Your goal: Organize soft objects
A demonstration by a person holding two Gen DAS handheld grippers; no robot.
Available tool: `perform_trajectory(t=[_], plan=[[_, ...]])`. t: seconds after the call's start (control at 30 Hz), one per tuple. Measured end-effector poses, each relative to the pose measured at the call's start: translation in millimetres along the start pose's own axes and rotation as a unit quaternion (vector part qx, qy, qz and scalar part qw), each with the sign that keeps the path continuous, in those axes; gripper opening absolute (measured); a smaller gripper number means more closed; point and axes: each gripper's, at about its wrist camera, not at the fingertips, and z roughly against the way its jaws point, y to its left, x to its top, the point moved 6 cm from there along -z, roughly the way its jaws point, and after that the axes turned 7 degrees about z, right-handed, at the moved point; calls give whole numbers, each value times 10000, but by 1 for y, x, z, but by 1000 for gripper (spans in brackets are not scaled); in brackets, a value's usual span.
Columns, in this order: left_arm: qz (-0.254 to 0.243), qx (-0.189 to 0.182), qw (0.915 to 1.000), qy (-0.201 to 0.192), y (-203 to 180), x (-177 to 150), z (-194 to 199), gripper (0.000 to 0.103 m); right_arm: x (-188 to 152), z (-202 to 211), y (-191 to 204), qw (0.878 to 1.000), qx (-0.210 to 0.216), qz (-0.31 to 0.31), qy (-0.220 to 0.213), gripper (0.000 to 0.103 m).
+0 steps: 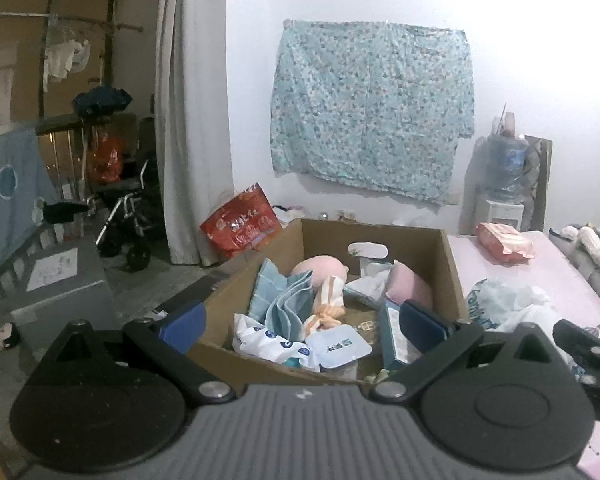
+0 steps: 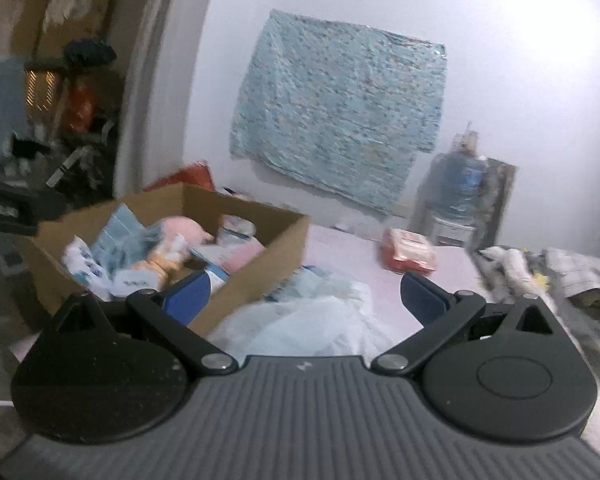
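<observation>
A cardboard box (image 1: 412, 240) sits on the bed's left end and holds a pink plush (image 1: 320, 269), a folded blue cloth (image 1: 288, 304), an orange-striped soft toy (image 1: 327, 307) and white packs (image 1: 266, 340). My left gripper (image 1: 303, 324) hovers open over the box's near rim, nothing between its blue pads. The box (image 2: 260, 272) lies left in the right wrist view. My right gripper (image 2: 305, 296) stands open above a crumpled white plastic bag (image 2: 312, 324) on the pink sheet. A red-and-pink pack (image 2: 410, 255) rests farther back.
A pink bed sheet (image 1: 556, 276) runs to the right, with clothes (image 2: 516, 268) piled at its far right. A water dispenser (image 1: 504, 176) stands against the wall under a hanging floral cloth (image 1: 372, 108). A red bag (image 1: 240, 228), a stroller (image 1: 136, 216) and a grey bin (image 1: 64, 280) stand left.
</observation>
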Motion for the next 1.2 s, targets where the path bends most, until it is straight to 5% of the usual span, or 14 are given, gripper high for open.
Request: perform_trajectory(t=[0.1, 0.23, 0.4, 0.57, 0.63, 0.83, 0.97, 1.2], plan=[[298, -179, 9989, 319, 12, 6, -21, 103, 0, -2, -1, 9977, 601, -233, -229, 102], [739, -539, 9893, 1140, 27, 14, -71, 103, 0, -18, 6, 9941, 1003, -401, -25, 102], [261, -649, 9805, 1838, 17, 19, -132, 98, -1, -37, 15, 9911, 1174, -591, 190, 102], [259, -902, 9406, 3264, 0, 1, -197, 69, -4, -43, 25, 9912, 1211, -488, 225, 102], [264, -825, 9267, 3657, -4, -10, -219, 67, -6, -44, 27, 9907, 1228, -521, 263, 102], [432, -622, 9135, 3997, -5, -27, -256, 64, -16, -48, 25, 9898, 1236, -579, 395, 102], [683, -787, 9044, 4139, -6, -26, -258, 46, -21, -55, 18, 9887, 1231, -715, 463, 102], [681, -846, 9017, 4186, -8, -24, -245, 40, -26, -61, 13, 9862, 1318, -876, 481, 102]])
